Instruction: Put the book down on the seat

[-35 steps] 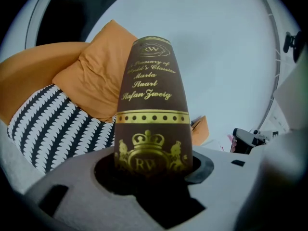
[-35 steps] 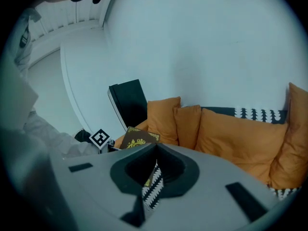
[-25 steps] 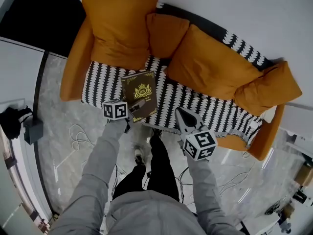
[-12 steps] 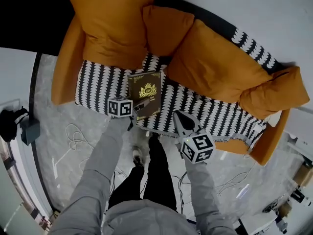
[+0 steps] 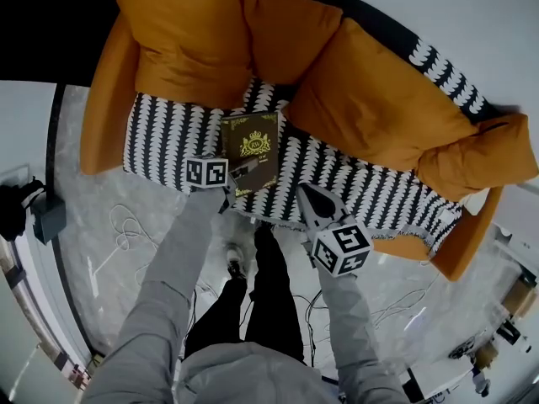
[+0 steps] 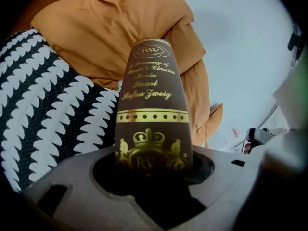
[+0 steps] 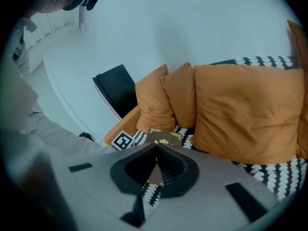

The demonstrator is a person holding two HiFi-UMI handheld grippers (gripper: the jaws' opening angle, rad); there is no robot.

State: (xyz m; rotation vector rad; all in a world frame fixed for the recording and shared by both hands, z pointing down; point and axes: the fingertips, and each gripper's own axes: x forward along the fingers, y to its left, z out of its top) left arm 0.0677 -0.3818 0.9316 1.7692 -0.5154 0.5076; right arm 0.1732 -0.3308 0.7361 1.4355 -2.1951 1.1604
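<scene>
A dark brown book [image 5: 253, 148] with a gold crest hangs cover-up over the black-and-white patterned seat [image 5: 164, 137] of an orange sofa. My left gripper [image 5: 242, 175] is shut on its near edge. In the left gripper view the book's spine [image 6: 154, 109] sticks out from between the jaws of my left gripper [image 6: 154, 170], with the seat [image 6: 43, 105] to its left. I cannot tell whether the book touches the seat. My right gripper [image 5: 306, 195] is shut and empty at the seat's front edge, right of the book. In the right gripper view its jaws meet at my right gripper [image 7: 156, 166], with the book [image 7: 166, 137] beyond.
Big orange back cushions [image 5: 370, 99] line the back of the sofa, and orange armrests [image 5: 105, 99] close both ends. The person's legs [image 5: 253, 301] stand right in front of the sofa. White cables [image 5: 126, 234] and a black box [image 5: 46, 217] lie on the floor to the left.
The left gripper and the book have edged a little further in over the seat, the grip unchanged. The right gripper has stayed shut in about the same place.
</scene>
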